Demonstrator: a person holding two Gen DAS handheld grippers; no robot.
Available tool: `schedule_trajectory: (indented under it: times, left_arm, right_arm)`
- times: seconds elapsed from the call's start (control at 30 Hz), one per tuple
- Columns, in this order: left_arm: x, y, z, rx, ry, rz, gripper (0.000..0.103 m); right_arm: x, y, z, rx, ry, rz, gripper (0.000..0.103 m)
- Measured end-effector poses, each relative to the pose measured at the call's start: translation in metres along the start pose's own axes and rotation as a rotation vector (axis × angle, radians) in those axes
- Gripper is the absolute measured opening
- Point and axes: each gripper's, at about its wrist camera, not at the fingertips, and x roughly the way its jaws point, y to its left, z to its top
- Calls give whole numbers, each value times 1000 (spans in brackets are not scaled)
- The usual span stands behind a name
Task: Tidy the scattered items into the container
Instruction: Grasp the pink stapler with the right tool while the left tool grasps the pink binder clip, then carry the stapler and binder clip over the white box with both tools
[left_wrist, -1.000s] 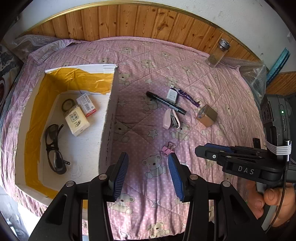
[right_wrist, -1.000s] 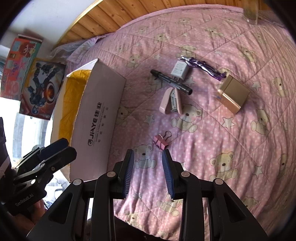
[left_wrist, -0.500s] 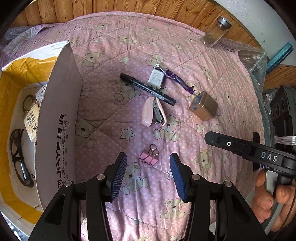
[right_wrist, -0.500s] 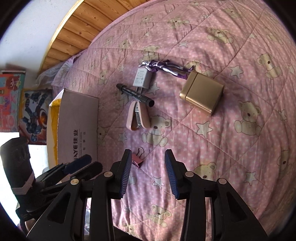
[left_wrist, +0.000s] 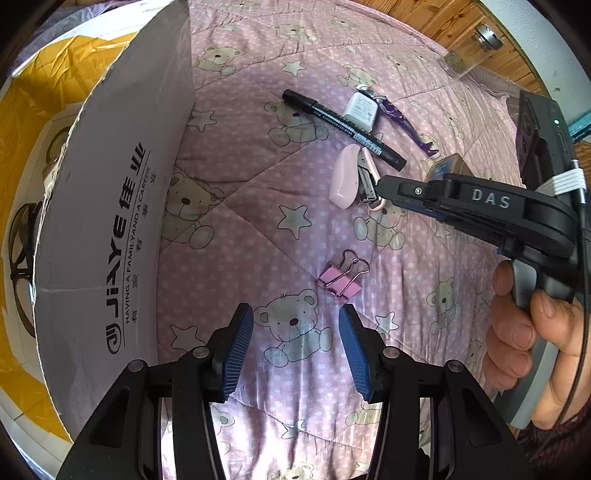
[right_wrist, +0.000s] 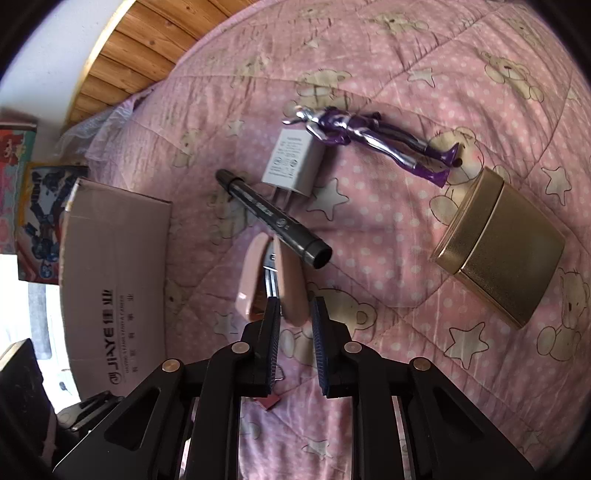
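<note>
**Grippers over the pink quilt, stapler lined up**

Stapler (right_wrist: 271, 280) is basically right at the tips of the right gripper (right_wrist: 295, 314). Its near end sits just ahead of the two blue fingers, maybe poking a little between them, but the jaws have a clear gap and nothing is clamped, so I'd call it parted and empty. Just past the stapler lies the black marker (right_wrist: 271, 218), its far end touching the stapler's top. Beyond that is the white charger plug (right_wrist: 293, 162), with the purple figure (right_wrist: 369, 134) next to it, off to the gripper's right. The gold tin (right_wrist: 498, 247) sits well out to the right. The cardboard box (right_wrist: 114, 273) is off to the left of this gripper.

Over on the left wrist view, the left gripper (left_wrist: 295, 347) hangs with its fingers spread wide, holding nothing. The pink binder clip (left_wrist: 341, 277) lies just ahead of the tips, slightly to the right, not touching. The box wall (left_wrist: 122, 206) stands close on this gripper's left, and inside you can spot a bit of a pair of glasses (left_wrist: 20, 236) against the yellow lining. The right gripper (left_wrist: 384, 184) reaches in from the right side, gripped by a hand (left_wrist: 532, 332), with its tip over the stapler (left_wrist: 351, 181). A glass jar (left_wrist: 472, 51) stands far off at the quilt's (left_wrist: 258, 206) edge.
</note>
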Motion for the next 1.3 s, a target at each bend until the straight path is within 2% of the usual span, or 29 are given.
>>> schedule_trajectory:
  times: [0.03,0.1,0.27,0.37,0.4,0.53,0.6,0.7,0.8,0.9,1.07,1.1,1.17,1.2,1.3]
  left_arm:
    - [1,2,-1,-5,1,1,50]
    - [3,3,0,-10,5,-4,50]
    - [7,-1,3,-3,6,-21,50]
    - [10,-7,6,7,9,-36,50]
    - [12,-9,7,11,10,-43,50]
    - [21,-15,10,21,19,-68,50]
    - [26,-19,12,27,17,-78,50]
    - [35,-25,14,45,10,-82,50]
    - [46,-31,15,66,-4,-77,50]
    - [56,-33,14,78,-17,-81,50]
    - [55,-38,10,129,-95,-89,51]
    - [55,-40,8,148,-105,-88,49]
    - [54,-42,5,189,-118,-94,37]
    - [54,-42,4,198,-123,-95,37]
    - [52,-41,0,206,-135,-103,37]
  right_arm:
    - [1,-4,1,18,-5,26,19]
    - [0,-8,1,25,-16,25,19]
    - [-11,-29,4,77,-56,-74,17]
    - [-14,-45,6,119,-39,-27,15]
    - [-16,-45,7,110,-37,-33,19]
    - [-29,-43,7,98,-49,-30,21]
    - [-35,-35,7,71,-56,-19,32]
    - [-37,-13,5,-15,-52,-4,38]
    - [-31,7,2,-119,-41,-35,43]
    - [-14,18,3,-185,-26,-105,43]
    - [3,11,10,-198,-29,-147,43]
    - [3,10,12,-198,-37,-150,41]
    - [2,7,15,-194,-48,-147,37]
    - [1,6,16,-194,-52,-147,28]
    - [0,7,19,-188,-52,-135,28]
